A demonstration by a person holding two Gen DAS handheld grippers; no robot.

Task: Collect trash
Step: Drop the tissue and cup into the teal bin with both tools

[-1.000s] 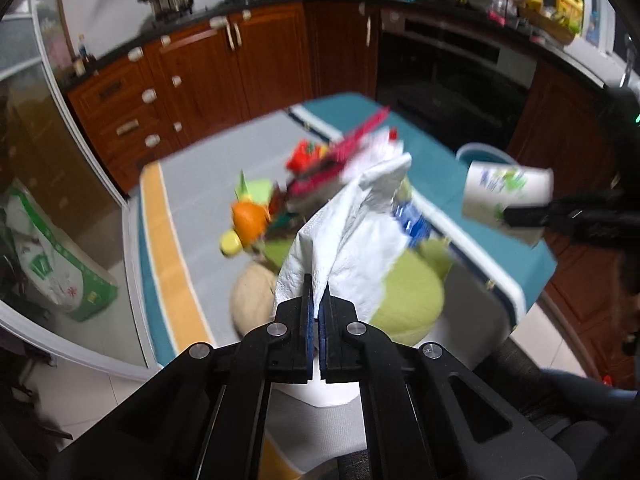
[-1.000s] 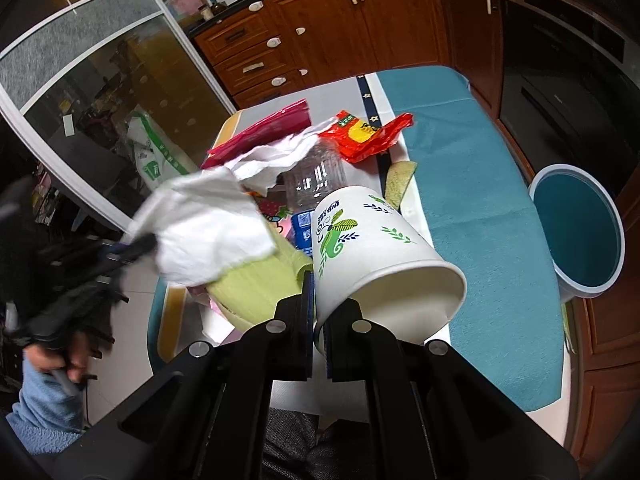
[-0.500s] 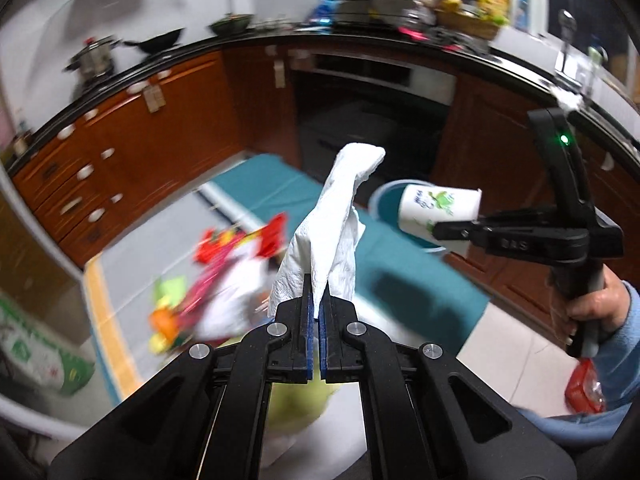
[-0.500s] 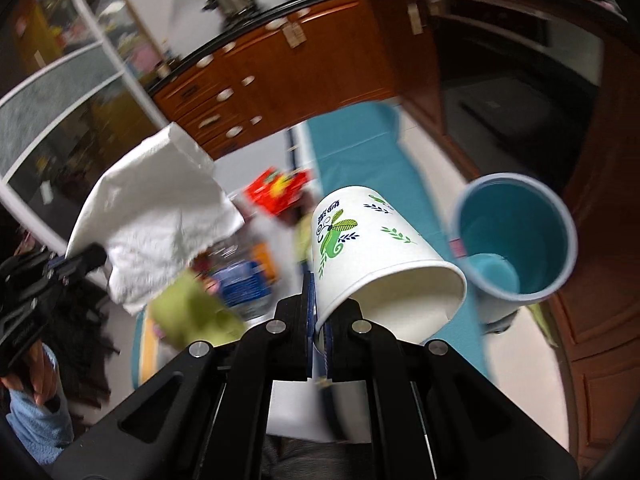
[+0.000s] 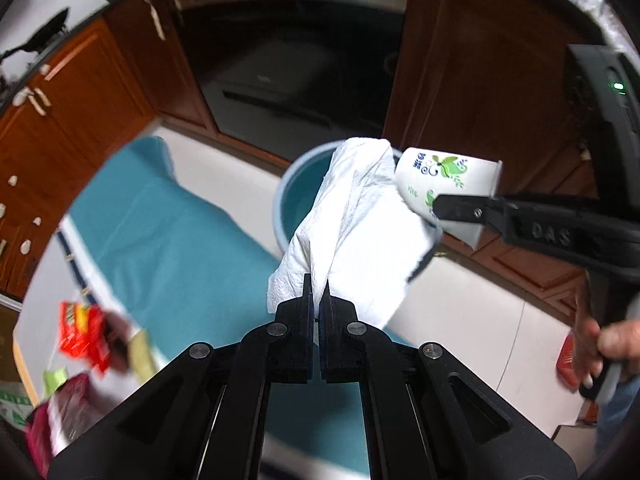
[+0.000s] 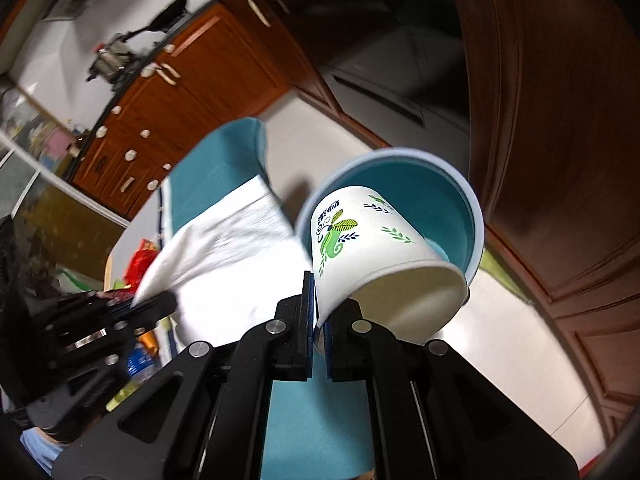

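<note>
My left gripper is shut on a crumpled white paper towel, which hangs in front of the blue trash bin on the floor. My right gripper is shut on the rim of a white paper cup printed with green leaves. The cup hangs tilted above the bin, mouth toward the camera. In the left wrist view the cup and right gripper sit just right of the towel. The right wrist view shows the towel and left gripper at left.
A table under a teal and white cloth lies left of the bin, with red wrappers and other litter at its far end. Brown cabinets and a dark oven stand close behind the bin. Pale floor tiles lie around it.
Both grippers have swung from over the cluttered table toward the blue bin, still holding towel and cup. The bin now sits directly beyond both, and the views have rolled.
</note>
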